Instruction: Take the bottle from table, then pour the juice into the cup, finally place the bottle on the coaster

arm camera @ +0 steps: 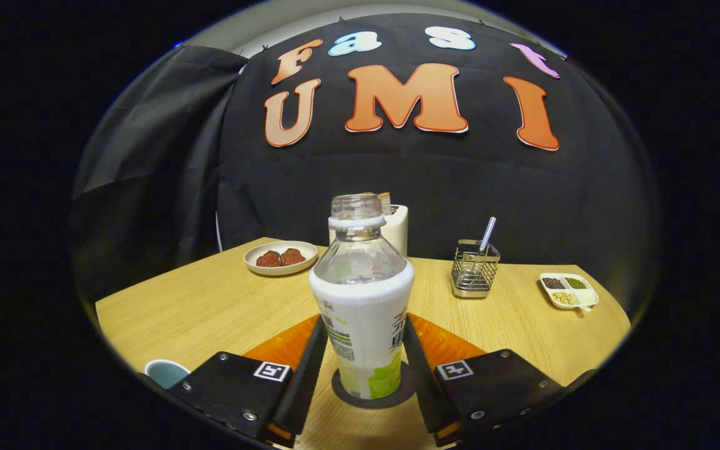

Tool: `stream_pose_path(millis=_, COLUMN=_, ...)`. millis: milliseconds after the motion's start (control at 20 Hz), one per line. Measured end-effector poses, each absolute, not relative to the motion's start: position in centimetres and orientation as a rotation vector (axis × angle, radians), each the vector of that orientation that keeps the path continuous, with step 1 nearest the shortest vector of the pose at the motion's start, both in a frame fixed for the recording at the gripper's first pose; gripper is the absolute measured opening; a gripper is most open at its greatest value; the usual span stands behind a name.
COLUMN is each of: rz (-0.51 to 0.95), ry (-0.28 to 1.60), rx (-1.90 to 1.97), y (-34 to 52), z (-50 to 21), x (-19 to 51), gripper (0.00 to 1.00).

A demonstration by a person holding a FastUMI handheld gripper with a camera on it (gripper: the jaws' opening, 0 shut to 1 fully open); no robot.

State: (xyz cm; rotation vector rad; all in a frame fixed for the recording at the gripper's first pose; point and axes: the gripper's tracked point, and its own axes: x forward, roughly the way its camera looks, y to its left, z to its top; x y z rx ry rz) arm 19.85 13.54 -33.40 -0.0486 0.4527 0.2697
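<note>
Two fingers of the gripper (pixel 363 369) flank the bottle (pixel 362 312) in the gripper view, one at each side of its labelled lower body. They lie against or just beside the label; whether both press on it cannot be told, so the grip is uncertain.

The bottle stands upright with its base inside the dark round coaster (pixel 391 394), which lies on the wooden table (pixel 210 306) between the fingers. It is uncapped, with a clear plastic shoulder and neck and a white sleeve over the body. No liquid shows in the clear upper part, so it looks mostly empty and probably light. Thin plastic like this would dent under a hard squeeze, and the glossy sleeve may be slick. The straight labelled section, where the fingers now sit, seems the best hold; the tapering shoulder would let it slip.

An orange mat (pixel 447 344) lies under the coaster, beyond the fingers. The cup (pixel 166 372) sits at about 8 o'clock from the bottle, just outside the left finger.

With the bottle upright on the coaster, the task looks at its last step, and only the release would remain.
</note>
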Motion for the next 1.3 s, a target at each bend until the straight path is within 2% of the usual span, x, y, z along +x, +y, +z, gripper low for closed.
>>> stream_pose_path(millis=50, rz=0.253, ry=0.435, rx=-0.057, y=13.0, z=-32.3, x=19.7, gripper=0.81)
stream_pose_path(millis=150, rz=0.225, ry=0.386, rx=-0.065, y=11.8, z=-29.5, x=19.3, gripper=0.91)
stream_pose_path(millis=250, rz=0.215, ry=0.332, rx=-0.051, y=10.9, z=-25.8, x=18.4, gripper=0.95)
stream_pose_path(millis=600, rz=0.116, ry=0.087, rx=-0.077, y=6.2, z=-11.1, x=14.5, gripper=0.97)
stream_pose_path(millis=1300, rz=-0.052, ry=-0.126, rx=-0.15, y=-0.4, z=6.1, x=2.8, gripper=0.96)
